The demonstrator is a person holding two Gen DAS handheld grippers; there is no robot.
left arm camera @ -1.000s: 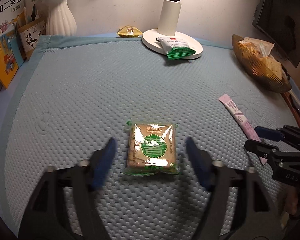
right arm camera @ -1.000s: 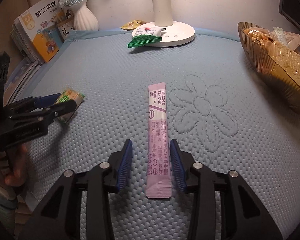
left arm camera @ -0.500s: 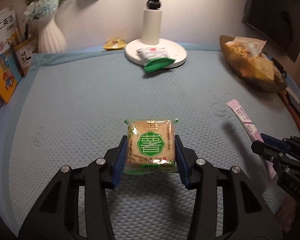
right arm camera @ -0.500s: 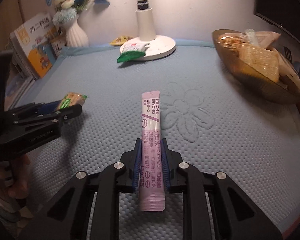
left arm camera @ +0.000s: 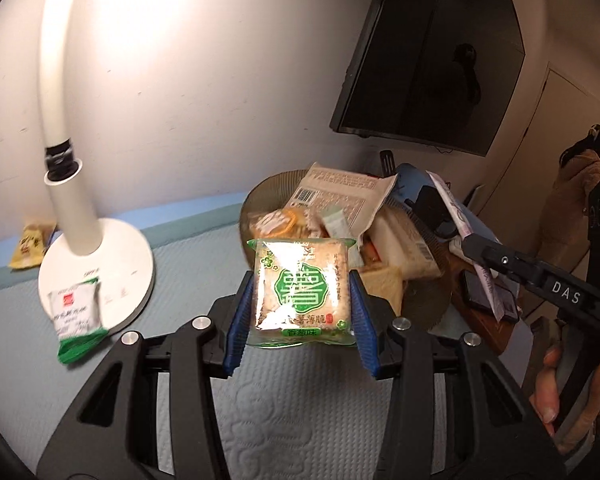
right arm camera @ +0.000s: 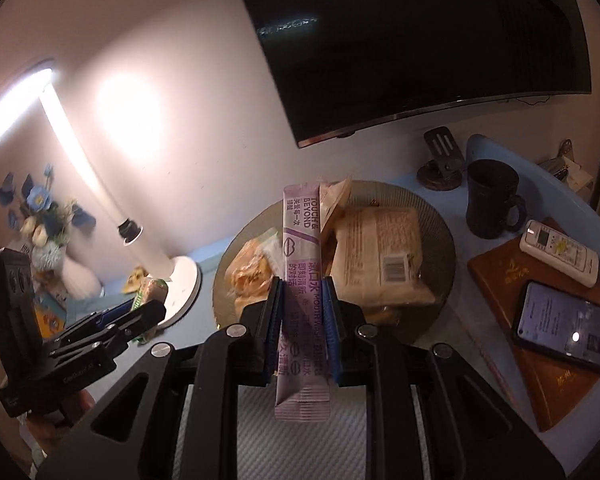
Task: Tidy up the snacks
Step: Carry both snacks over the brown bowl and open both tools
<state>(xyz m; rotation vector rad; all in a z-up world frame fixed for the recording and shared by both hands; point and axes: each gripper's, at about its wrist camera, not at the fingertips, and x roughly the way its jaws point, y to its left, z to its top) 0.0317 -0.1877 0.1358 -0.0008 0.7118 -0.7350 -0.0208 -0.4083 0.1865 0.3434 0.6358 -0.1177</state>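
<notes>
My left gripper is shut on a square cracker packet with a green round label, held in the air just in front of the golden snack bowl. The bowl holds several wrapped snacks. My right gripper is shut on a purple stick sachet, which points up over the bowl's near rim. In the right wrist view the left gripper shows at the left with the cracker packet. In the left wrist view the right gripper hangs beside the bowl.
A white lamp base stands left of the bowl with a green-and-white packet on its edge; a yellow packet lies behind. Right of the bowl are a dark mug, a remote and a phone on a brown board.
Both grippers went from open around their items on the mat to shut on them. Both then rose and moved to the bowl at the right.
</notes>
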